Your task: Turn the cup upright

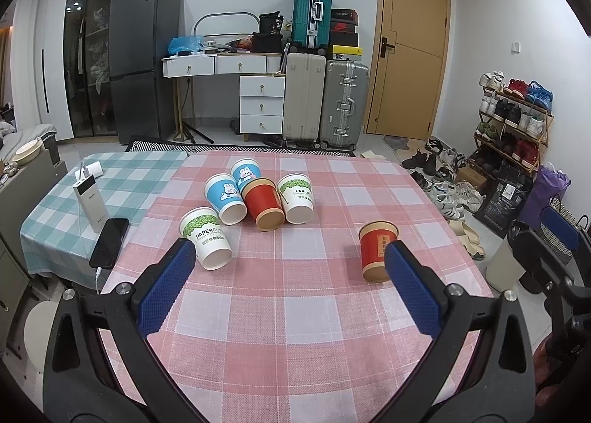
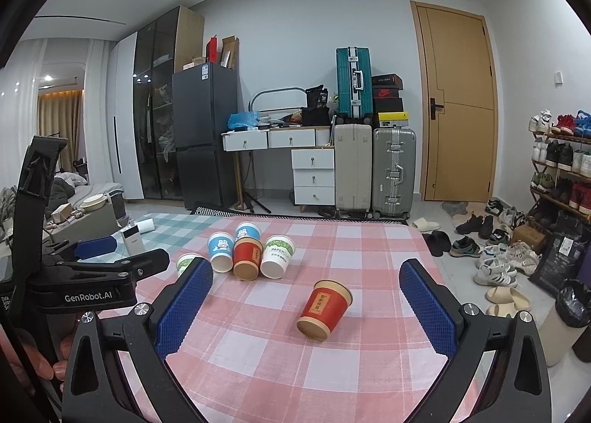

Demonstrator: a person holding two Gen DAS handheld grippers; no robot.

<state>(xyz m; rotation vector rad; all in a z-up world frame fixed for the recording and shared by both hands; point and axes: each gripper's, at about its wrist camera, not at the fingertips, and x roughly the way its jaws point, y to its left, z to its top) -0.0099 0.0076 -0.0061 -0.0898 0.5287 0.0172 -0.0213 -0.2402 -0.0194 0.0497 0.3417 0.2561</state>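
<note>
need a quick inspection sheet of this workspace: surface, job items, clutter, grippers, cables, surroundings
Surface: table under a pink checked cloth; a teal checked cloth covers the part to the left.
Job's things: six paper cups, all lying on their sides. A lone red cup lies apart, nearest the right gripper; a cluster of five lies farther back.
Clutter: power bank and phone on the teal cloth.
Grippers: left gripper open, empty; right gripper open, empty.
Cables: white cable plugged into the phone.
Surroundings: fridge, suitcases, door, shoe rack.
</note>
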